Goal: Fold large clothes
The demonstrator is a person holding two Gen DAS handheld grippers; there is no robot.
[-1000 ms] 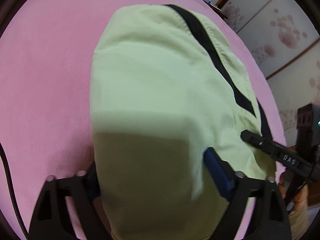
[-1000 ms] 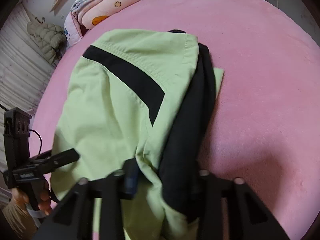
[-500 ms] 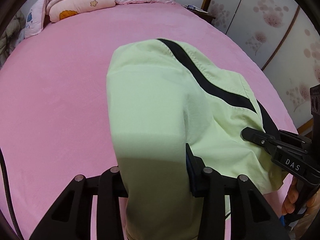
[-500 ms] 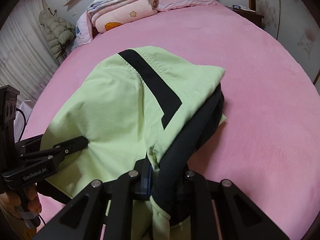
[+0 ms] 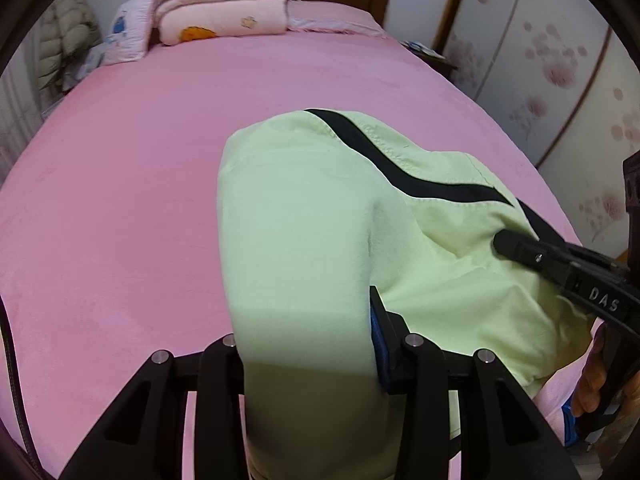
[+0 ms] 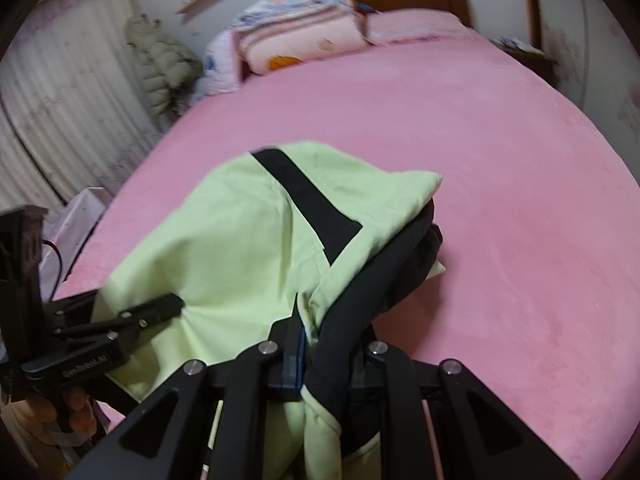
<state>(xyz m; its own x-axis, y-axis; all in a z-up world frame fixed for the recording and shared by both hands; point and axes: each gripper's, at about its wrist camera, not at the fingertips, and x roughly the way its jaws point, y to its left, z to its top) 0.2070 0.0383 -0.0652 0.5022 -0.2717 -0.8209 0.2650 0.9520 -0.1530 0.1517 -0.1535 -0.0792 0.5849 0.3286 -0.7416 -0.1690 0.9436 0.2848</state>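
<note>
My left gripper (image 5: 308,344) is clamped on a thick fold of the light green garment (image 5: 320,216), the cloth bunched full between its jaws at the near edge. The garment's far part rests on the pink bed (image 5: 120,200), while the near part rises off it toward both grippers. The bundle in this gripper is bulky, so I judge the hold to be shallow on the outer layers; if I pull too sharply, an inner layer may slide out and the fold come apart.

The black stripe (image 6: 308,204) runs across the middle of the garment, and the cloth between my two grips sags in soft creases. If my hands move unevenly, I expect that span to twist and the edge to land crooked.

My right gripper (image 6: 324,356) is pinched narrow on the garment's other near corner, where green cloth and a dark lining (image 6: 400,268) gather together. The lining hangs loose to the right, touching the bed; it could drag, bunch under the fold, or slip free, since the two layers may not be caught equally. The right wrist view is blurred, so I cannot tell how deep this grip sits.
</note>
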